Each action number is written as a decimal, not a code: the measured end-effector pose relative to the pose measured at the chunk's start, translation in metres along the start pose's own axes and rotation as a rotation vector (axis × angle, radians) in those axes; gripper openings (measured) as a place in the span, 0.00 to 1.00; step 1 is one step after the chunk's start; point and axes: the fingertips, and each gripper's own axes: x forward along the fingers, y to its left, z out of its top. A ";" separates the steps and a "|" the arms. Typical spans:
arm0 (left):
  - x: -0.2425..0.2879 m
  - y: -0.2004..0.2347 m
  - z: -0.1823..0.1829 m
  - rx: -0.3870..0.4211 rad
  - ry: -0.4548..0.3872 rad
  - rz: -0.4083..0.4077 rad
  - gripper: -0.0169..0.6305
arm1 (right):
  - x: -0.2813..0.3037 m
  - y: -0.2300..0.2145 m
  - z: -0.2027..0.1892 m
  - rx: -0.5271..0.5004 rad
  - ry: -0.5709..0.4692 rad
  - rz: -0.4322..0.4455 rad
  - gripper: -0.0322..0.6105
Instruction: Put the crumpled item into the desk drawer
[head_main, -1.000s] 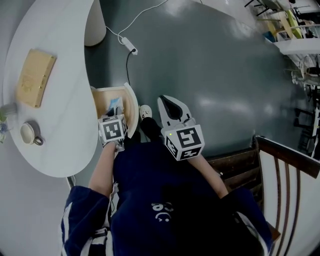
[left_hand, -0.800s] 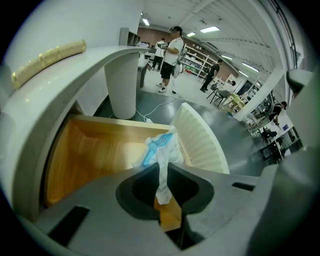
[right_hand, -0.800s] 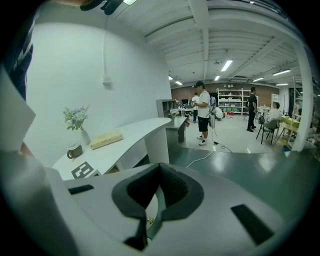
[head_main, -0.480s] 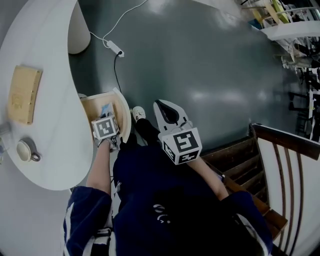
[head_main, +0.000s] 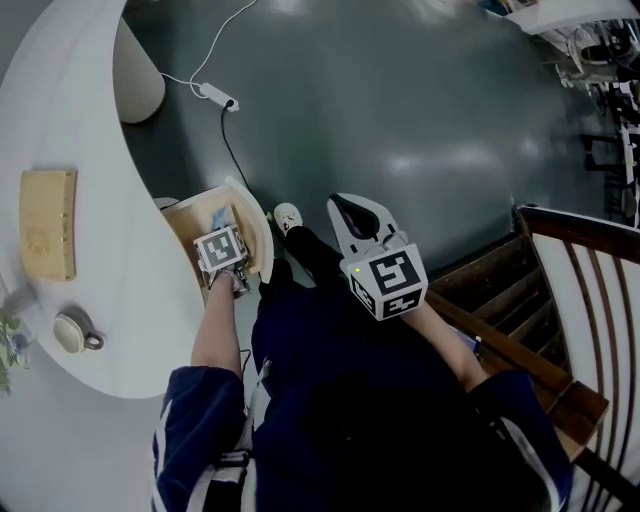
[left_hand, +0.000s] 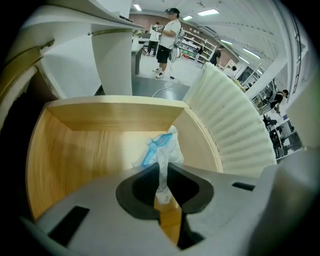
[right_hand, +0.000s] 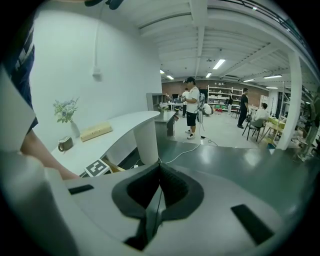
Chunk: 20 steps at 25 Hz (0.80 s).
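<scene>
The crumpled item (left_hand: 162, 150) is a white and blue wad, and my left gripper (left_hand: 162, 169) is shut on its upper end. It hangs down inside the open wooden desk drawer (left_hand: 90, 145), close to the drawer's curved, ribbed white front (left_hand: 235, 125). In the head view the left gripper (head_main: 222, 250) points steeply down over the drawer (head_main: 192, 222), and a bit of the blue-white item (head_main: 220, 215) shows beyond its marker cube. My right gripper (head_main: 360, 222) hovers over the dark floor to the right of the drawer. Seen in its own view, that gripper (right_hand: 159, 167) is shut with nothing in it.
The white curved desk (head_main: 110, 270) carries a flat wooden box (head_main: 46, 238) and a cup (head_main: 72, 333). A power strip with its cable (head_main: 215, 96) lies on the grey floor. A dark wooden chair (head_main: 560, 300) stands at the right. The person's shoe (head_main: 288, 217) is beside the drawer.
My left gripper has sunk lower into the drawer with the crumpled item still in it. The right gripper has drifted a little to the right. The head view has shifted.
</scene>
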 end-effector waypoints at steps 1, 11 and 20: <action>0.003 -0.001 -0.002 0.007 0.006 -0.001 0.10 | 0.000 0.000 -0.002 -0.001 0.005 -0.001 0.06; 0.026 -0.007 -0.018 0.053 0.060 -0.032 0.10 | -0.005 0.000 -0.020 0.013 0.051 -0.012 0.06; 0.038 -0.005 -0.026 0.058 0.081 -0.053 0.10 | -0.008 0.002 -0.031 0.021 0.068 -0.030 0.06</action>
